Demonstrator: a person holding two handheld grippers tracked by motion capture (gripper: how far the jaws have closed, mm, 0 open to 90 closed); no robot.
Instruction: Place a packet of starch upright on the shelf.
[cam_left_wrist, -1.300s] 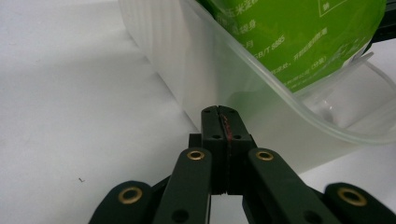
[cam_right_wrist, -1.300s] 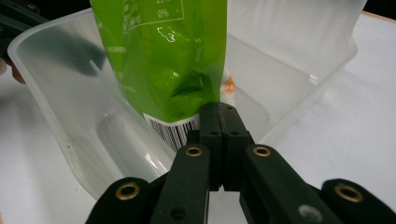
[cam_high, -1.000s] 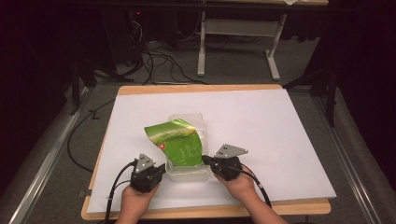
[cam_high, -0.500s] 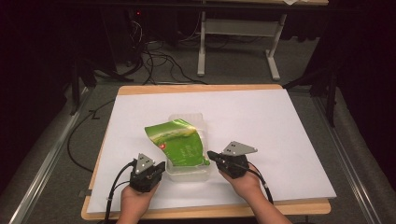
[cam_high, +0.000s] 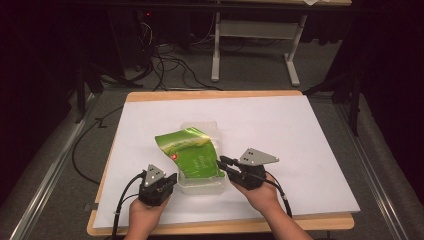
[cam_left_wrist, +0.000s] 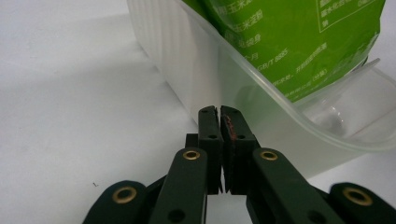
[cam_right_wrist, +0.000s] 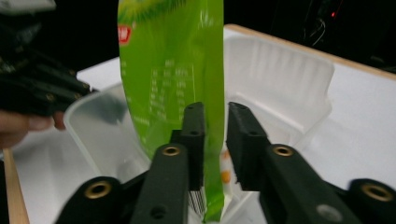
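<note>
A green printed bag (cam_high: 190, 152) leans upright in a clear plastic container (cam_high: 202, 126) near the table's front. My left gripper (cam_high: 174, 179) is shut and empty, its tips against the container's outer wall (cam_left_wrist: 196, 79) below the rim, with the bag (cam_left_wrist: 299, 37) above. My right gripper (cam_high: 221, 161) is at the container's right side. In the right gripper view its jaws have just been opening. The bag's edge (cam_right_wrist: 173, 56) hangs between them beside the left jaw, with a gap to the right one. The container (cam_right_wrist: 280, 70) lies behind.
A white sheet (cam_high: 300, 140) covers the wooden table, with free room to the right and at the back. Cables and a desk frame (cam_high: 250, 35) are on the dark floor beyond. My left hand and its gripper (cam_right_wrist: 32, 93) show beyond the container.
The right gripper has risen a little and drawn slightly right. The bag, the container and the left gripper have kept still.
</note>
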